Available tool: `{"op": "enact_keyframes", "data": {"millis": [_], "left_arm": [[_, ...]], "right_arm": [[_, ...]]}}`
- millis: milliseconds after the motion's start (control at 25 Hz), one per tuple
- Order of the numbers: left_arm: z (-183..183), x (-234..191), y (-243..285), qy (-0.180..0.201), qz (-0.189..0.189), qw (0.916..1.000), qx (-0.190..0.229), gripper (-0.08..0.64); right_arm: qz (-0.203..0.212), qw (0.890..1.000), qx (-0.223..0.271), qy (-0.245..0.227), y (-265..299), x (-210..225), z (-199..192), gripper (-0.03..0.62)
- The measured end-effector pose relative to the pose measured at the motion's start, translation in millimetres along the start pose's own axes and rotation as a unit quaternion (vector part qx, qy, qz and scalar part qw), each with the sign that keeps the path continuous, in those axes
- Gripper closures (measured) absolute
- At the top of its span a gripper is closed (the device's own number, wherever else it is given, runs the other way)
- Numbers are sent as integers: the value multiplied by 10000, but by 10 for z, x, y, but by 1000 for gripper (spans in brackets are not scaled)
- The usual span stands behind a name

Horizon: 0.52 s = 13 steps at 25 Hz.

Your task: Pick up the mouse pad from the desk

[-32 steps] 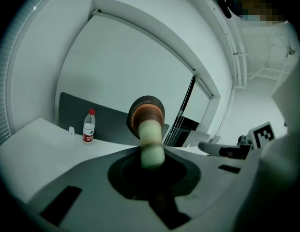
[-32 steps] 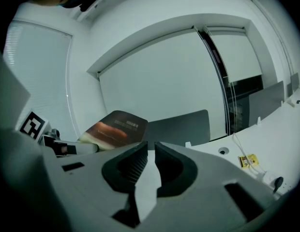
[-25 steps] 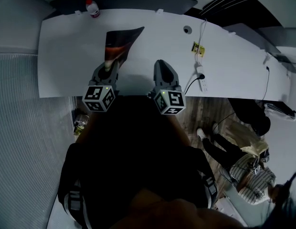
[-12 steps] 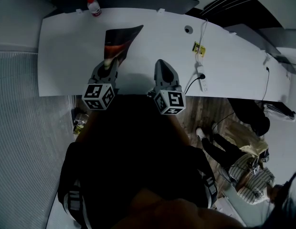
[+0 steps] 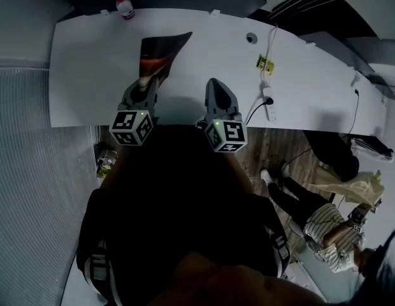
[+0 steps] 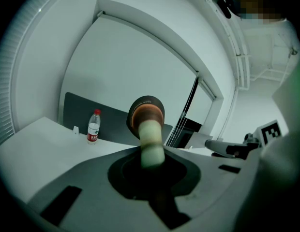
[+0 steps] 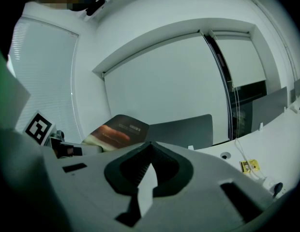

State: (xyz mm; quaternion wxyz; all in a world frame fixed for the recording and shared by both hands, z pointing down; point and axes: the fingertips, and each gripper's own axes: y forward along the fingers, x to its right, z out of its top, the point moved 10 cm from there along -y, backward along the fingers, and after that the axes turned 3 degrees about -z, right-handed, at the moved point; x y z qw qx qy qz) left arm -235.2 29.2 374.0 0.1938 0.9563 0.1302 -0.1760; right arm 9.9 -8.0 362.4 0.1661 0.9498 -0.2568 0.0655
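Since the earlier frames almost nothing at the desk is being shifted. Both grippers are being kept where they were, and only the bystander in the striped top (image 5: 329, 231), at the lower right of the head view, is being seen in a new spot.

The dark, flexible rectangular mouse pad with an orange-red print (image 5: 162, 51) is being pinched at its near corner by the left gripper (image 5: 145, 88), whose jaws are being held almost together on the thin material. In the right gripper view the pad is being shown tilted up off the long white desk (image 5: 89, 81). Whether its far edge is being kept clear of the surface cannot be told. The right gripper (image 5: 214, 87) is being held beside the left one with its jaws closed on nothing.

By judgement, the main risk is being posed by the small bite. A limp pad gripped at one corner is likely to sag or swing, and it could be pulled out of the pads if it is being raised fast or its far edge is being dragged over the desk. A swinging pad could also be knocked against the clear plastic bottle with the red cap (image 5: 124, 8) near the desk's far edge. No support is being given by the right gripper.
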Motion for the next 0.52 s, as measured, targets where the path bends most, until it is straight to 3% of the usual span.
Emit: {"op": "enact_keyframes", "data": {"millis": [520], "left_arm": [[-15,-5,45,-17,-24,10000,-13,532]], "right_arm": [[-16,10000,-12,20,21,13,-7,592]]}}
